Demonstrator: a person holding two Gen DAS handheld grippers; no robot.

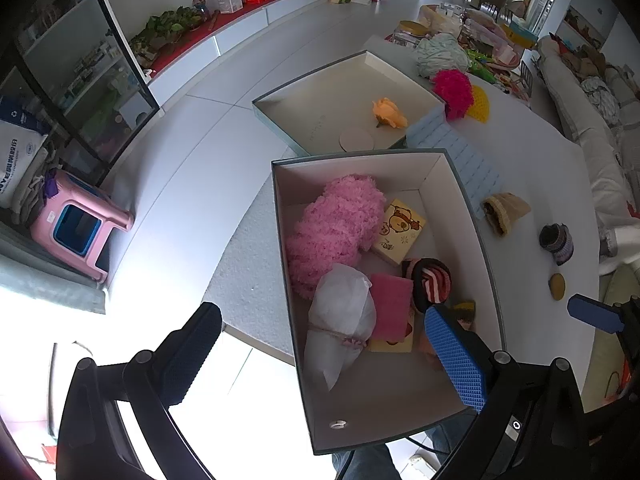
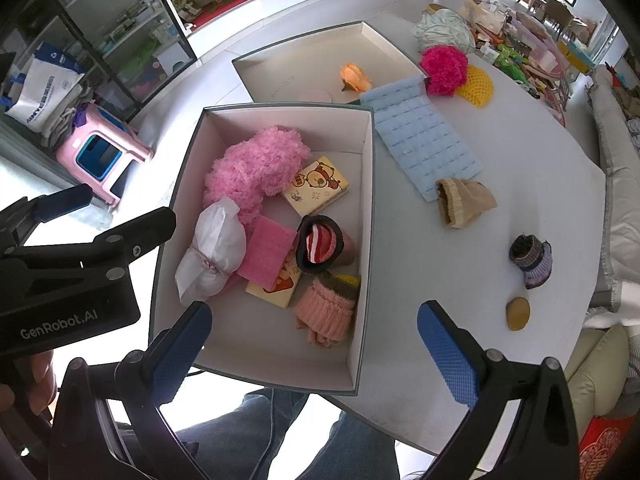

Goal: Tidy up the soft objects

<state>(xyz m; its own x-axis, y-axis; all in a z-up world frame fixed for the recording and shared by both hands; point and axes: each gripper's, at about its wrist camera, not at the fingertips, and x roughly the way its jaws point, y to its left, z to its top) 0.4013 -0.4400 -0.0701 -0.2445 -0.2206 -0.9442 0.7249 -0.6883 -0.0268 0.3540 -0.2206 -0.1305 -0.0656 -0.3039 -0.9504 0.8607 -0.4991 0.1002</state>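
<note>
An open box (image 2: 362, 208) (image 1: 460, 184) on the white table holds a pink fluffy yarn ball (image 2: 256, 168) (image 1: 336, 224), a white tied pouch (image 2: 214, 250) (image 1: 340, 316), a pink sponge (image 2: 266, 250), cartoon packs (image 2: 318, 186), a striped sock roll (image 2: 320, 244) and a pink knit piece (image 2: 328, 314). Outside lie a beige sock (image 2: 464, 198), a purple sock roll (image 2: 532, 258), a blue mat (image 2: 420, 136) and a magenta pompom (image 2: 444, 64). My left gripper (image 1: 320, 352) is open above the box's near end. My right gripper (image 2: 316, 344) is open and empty over the box's near right corner.
The box lid (image 2: 304, 68) holds an orange fabric flower (image 2: 354, 76) behind the box. A yellow mesh piece (image 2: 476, 84), a small brown oval object (image 2: 518, 314) and clutter (image 2: 520, 40) sit on the table. A pink stool (image 2: 100, 156) stands on the floor at left.
</note>
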